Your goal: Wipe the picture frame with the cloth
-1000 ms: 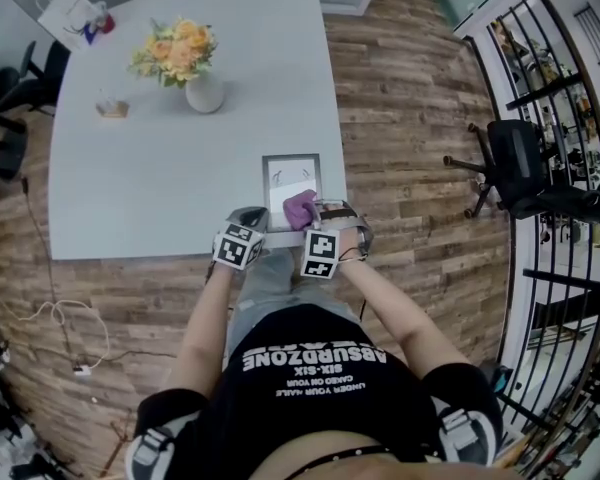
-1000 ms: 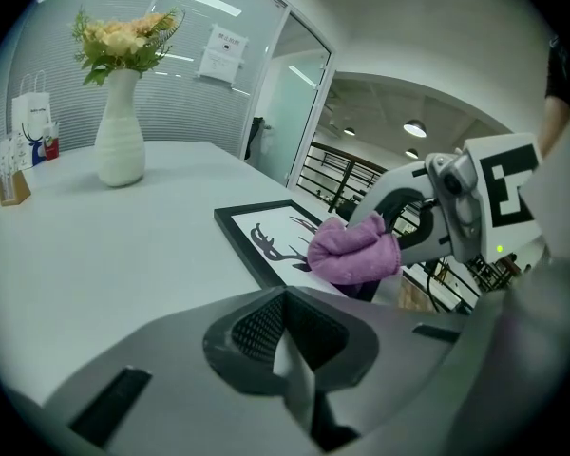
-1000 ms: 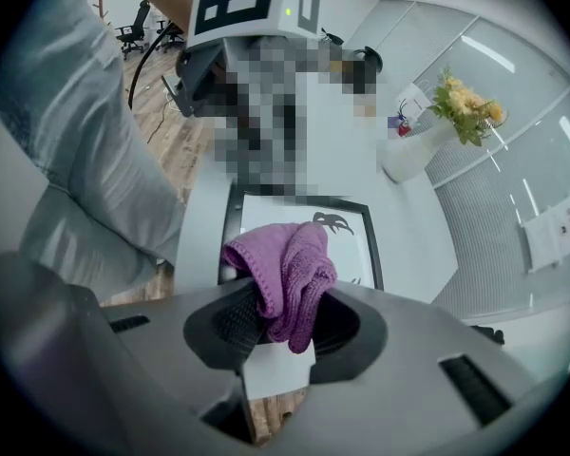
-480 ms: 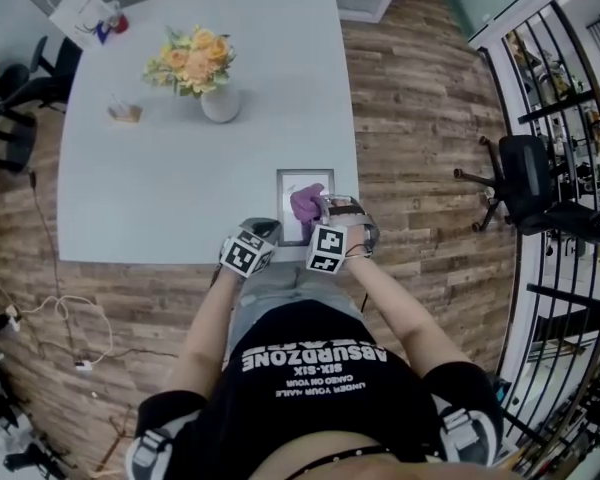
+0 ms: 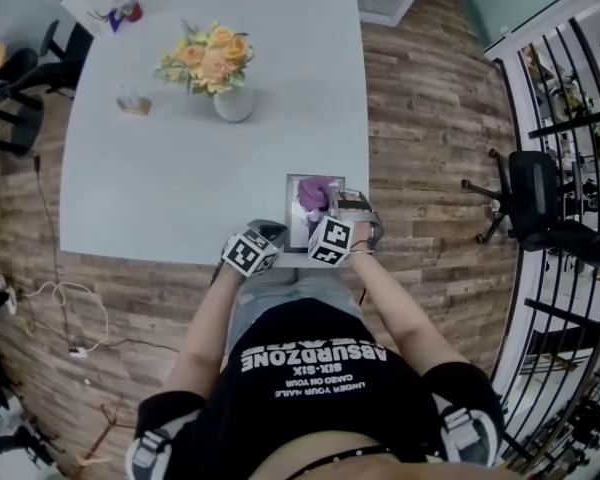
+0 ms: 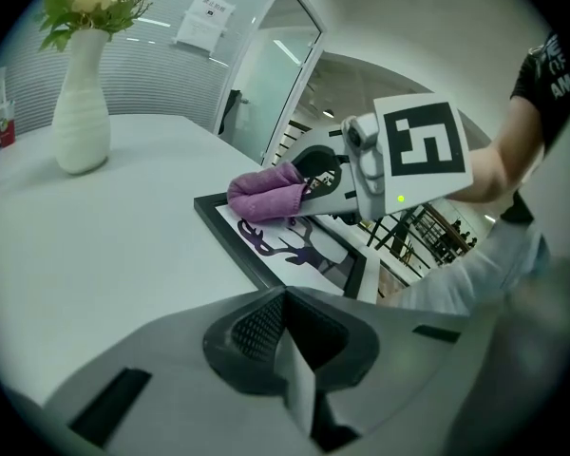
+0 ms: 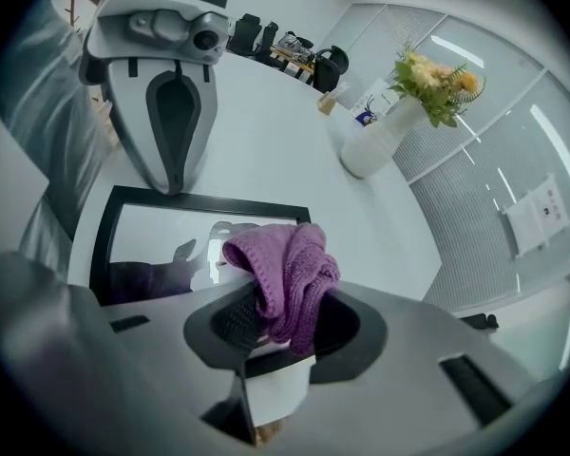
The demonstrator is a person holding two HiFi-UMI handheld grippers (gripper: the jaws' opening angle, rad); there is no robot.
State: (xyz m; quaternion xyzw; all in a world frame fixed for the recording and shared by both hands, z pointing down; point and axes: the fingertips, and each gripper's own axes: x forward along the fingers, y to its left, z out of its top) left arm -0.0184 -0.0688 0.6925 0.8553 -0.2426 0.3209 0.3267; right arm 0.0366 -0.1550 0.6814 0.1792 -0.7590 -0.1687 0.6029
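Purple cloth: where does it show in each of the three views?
Head view: the purple cloth is over the far end of the picture frame, near the table's right near corner.
Left gripper view: the cloth is at centre, over the frame.
Right gripper view: the cloth is at lower centre, clamped in the right tool.
Shared landmark: white vase of flowers.

picture frame point(image 5: 298, 224): partly hidden by cloth point(image 5: 314, 191), right gripper point(image 5: 321, 207) | small tabletop object point(image 5: 133, 103): unidentifiable
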